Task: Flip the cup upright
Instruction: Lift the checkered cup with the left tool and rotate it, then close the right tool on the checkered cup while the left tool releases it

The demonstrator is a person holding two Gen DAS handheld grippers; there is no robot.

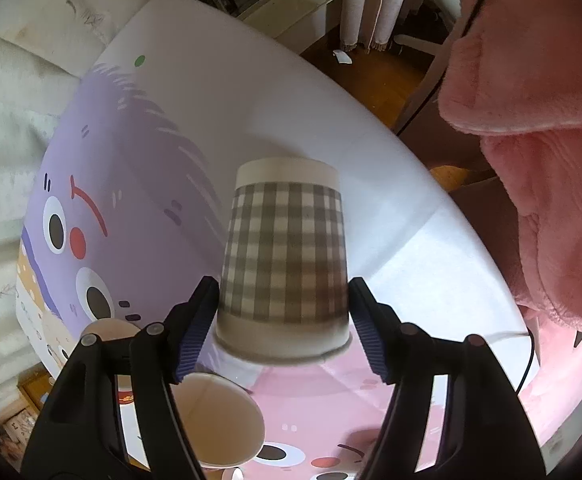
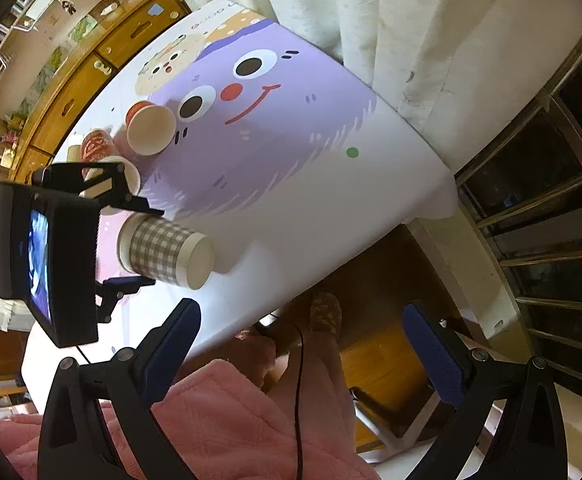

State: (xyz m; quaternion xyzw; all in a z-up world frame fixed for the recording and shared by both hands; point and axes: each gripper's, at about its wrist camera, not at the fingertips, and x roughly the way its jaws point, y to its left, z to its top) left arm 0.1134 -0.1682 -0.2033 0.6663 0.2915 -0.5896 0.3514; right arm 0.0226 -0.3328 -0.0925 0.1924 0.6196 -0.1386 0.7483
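Observation:
A grey-and-white checked paper cup (image 1: pixel 285 256) is upside down, its closed base up and its rim down, slightly blurred, just above the table mat (image 1: pixel 251 112). My left gripper (image 1: pixel 283 328) has its blue-padded fingers (image 1: pixel 195 332) on either side of the cup's lower wall, shut on it. In the right wrist view the same cup (image 2: pixel 163 252) is held by the left gripper (image 2: pixel 131 240). My right gripper (image 2: pixel 303 356) is open and empty, off the table's edge above a pink robe.
Other paper cups stand or lie near the left gripper: an open one (image 1: pixel 219 420), one with its mouth toward the camera (image 2: pixel 151 128) and a red-printed one (image 2: pixel 97 146). The pink robe (image 1: pixel 539 120) hangs at the right. White curtains (image 2: pixel 411 20) and a wooden cabinet (image 2: pixel 91 60) border the table.

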